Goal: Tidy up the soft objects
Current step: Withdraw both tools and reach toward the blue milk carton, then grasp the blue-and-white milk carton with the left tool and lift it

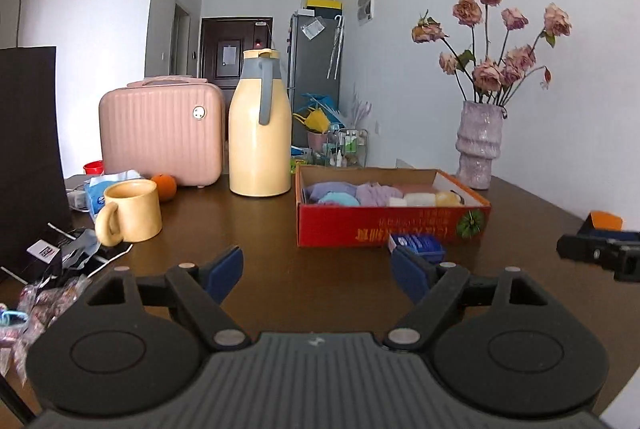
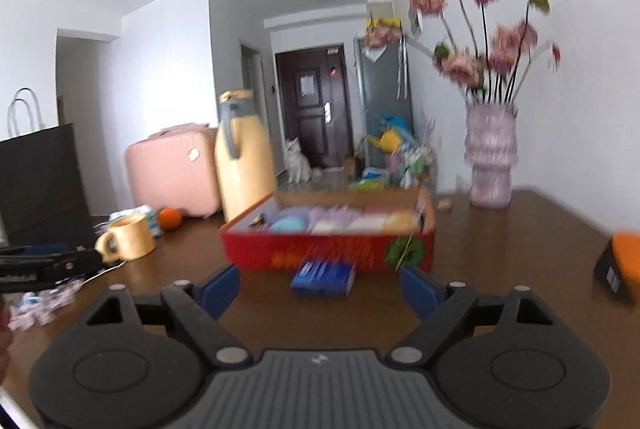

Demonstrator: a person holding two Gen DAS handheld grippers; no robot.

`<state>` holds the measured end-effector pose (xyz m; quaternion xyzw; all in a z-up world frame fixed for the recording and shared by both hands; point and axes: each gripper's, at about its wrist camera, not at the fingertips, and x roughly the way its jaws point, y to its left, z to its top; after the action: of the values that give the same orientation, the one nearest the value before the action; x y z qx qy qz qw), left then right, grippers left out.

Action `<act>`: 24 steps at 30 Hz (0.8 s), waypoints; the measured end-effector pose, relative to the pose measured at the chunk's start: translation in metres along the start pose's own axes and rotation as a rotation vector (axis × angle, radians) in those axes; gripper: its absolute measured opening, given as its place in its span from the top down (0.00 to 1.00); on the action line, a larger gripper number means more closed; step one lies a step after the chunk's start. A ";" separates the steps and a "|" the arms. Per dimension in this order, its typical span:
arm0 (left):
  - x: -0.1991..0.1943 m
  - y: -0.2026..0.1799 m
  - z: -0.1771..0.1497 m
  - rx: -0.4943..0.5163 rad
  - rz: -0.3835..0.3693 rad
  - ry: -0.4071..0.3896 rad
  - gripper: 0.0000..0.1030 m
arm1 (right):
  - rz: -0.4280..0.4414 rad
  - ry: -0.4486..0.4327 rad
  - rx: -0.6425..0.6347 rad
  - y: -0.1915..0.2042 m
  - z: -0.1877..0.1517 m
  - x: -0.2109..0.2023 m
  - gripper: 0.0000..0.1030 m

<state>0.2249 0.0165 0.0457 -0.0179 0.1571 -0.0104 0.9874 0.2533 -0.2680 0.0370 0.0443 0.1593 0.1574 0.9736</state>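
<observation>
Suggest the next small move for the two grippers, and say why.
Probably hold both clear of the red box. The rolled soft items already sit side by side inside it, and no loose soft item shows on the brown table. The left gripper and right gripper are open and empty, short of the box, with only a small blue pack before it.

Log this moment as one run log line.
left hand-held gripper: open, empty | right hand-held gripper: open, empty | red box: rolled soft items inside | blue packet: on table, before box
</observation>
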 end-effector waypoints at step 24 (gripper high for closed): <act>0.120 -0.020 0.004 -0.063 -0.036 0.192 0.25 | 0.042 0.144 0.168 -0.059 0.009 0.111 0.32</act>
<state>0.3397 -0.0064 0.0133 -0.0504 0.2511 -0.0248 0.9663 0.3732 -0.2888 0.0041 0.1177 0.2405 0.1668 0.9489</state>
